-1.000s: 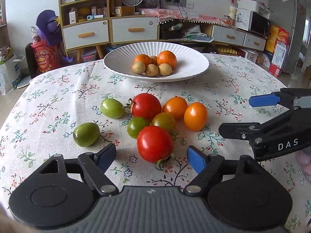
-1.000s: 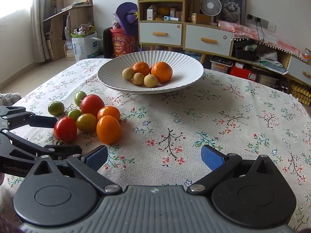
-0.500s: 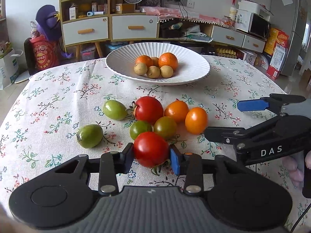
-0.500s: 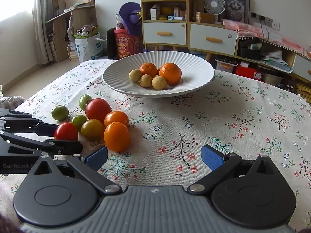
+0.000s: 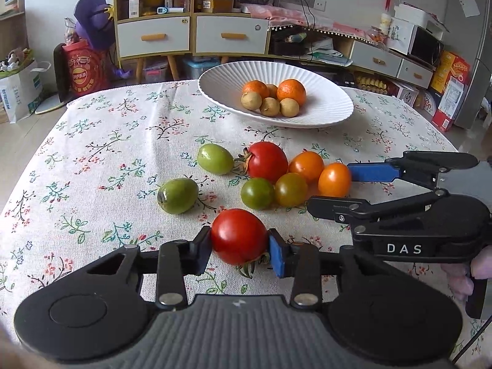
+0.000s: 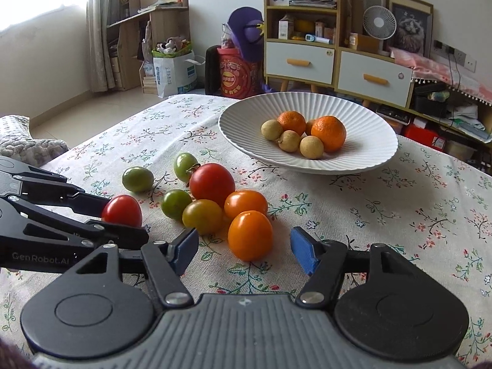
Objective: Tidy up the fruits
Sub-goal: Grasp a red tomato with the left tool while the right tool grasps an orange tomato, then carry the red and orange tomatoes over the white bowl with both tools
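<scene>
My left gripper (image 5: 239, 250) is shut on a red tomato (image 5: 238, 236), with both pads pressed on its sides just over the floral tablecloth; the same tomato (image 6: 121, 210) shows in the right wrist view. My right gripper (image 6: 244, 247) straddles an orange tomato (image 6: 250, 235) with its jaws closing. A gap remains at each blue pad. Beyond lie a bigger red tomato (image 5: 267, 161), another orange one (image 5: 306, 167), and several green ones (image 5: 177, 195). A white ribbed plate (image 5: 326, 117) farther back holds oranges and small tan fruits.
The right gripper's fingers (image 5: 373, 172) reach in from the right beside the tomato cluster. The table's far edge (image 5: 129, 87) drops to the floor, with cabinets, bags and boxes behind. Bare cloth lies to the left (image 5: 92, 160) and right (image 6: 399, 215).
My left jaws closed on the red tomato. My right gripper moved up around the orange tomato, and its jaws have narrowed from wide open.
</scene>
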